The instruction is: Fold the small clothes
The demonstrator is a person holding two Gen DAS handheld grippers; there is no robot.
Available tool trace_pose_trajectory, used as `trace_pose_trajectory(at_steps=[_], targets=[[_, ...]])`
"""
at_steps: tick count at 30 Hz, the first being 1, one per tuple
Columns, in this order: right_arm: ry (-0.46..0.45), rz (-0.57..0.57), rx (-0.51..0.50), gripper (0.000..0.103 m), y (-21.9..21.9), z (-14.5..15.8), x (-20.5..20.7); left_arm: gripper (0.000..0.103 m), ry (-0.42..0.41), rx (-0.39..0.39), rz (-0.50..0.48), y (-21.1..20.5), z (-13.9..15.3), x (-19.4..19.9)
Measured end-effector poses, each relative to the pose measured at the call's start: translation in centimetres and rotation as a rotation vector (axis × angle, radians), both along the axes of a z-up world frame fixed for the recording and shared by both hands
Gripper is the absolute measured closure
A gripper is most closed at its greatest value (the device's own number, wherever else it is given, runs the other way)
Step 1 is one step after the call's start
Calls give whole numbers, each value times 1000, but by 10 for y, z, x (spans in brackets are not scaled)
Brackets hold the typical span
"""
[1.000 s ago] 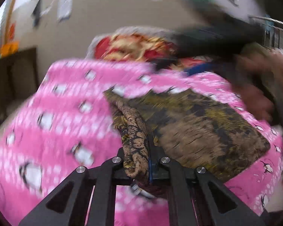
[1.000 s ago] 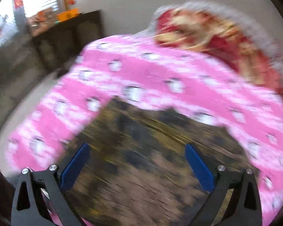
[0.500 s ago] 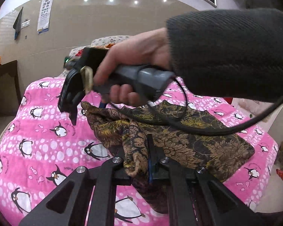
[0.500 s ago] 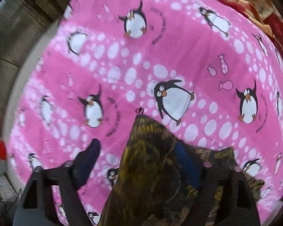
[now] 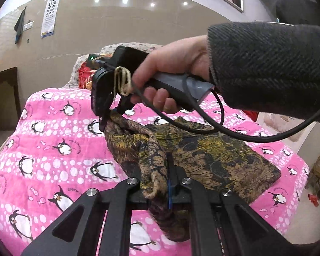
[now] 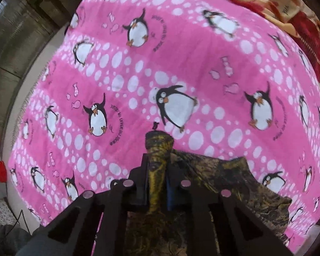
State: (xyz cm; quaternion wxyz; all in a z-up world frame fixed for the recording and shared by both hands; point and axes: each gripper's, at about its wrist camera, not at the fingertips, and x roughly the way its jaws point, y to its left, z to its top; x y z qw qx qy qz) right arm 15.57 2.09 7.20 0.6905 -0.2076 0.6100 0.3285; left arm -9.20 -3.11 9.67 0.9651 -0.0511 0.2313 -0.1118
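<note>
The left tongs clamp a bunched edge of the brown patterned garment. The right tongs have just closed, pinching its far corner. Its long axis runs rightward from both.

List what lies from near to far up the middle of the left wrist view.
Left gripper shut on the patterned cloth → right gripper pinching its far corner → pink penguin blanket → red and gold bedding → beige wall.

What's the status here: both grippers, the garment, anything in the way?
Left gripper shut on garment. Right gripper just closed onto its far corner. Garment partly lifted off blanket. Nothing in the way.
</note>
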Motion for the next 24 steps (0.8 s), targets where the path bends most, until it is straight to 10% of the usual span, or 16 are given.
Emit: trace_pose_trajectory(at_steps=[24], targets=[[24, -233, 236, 93, -287, 13, 75, 103, 68, 101, -418, -204, 8, 48]])
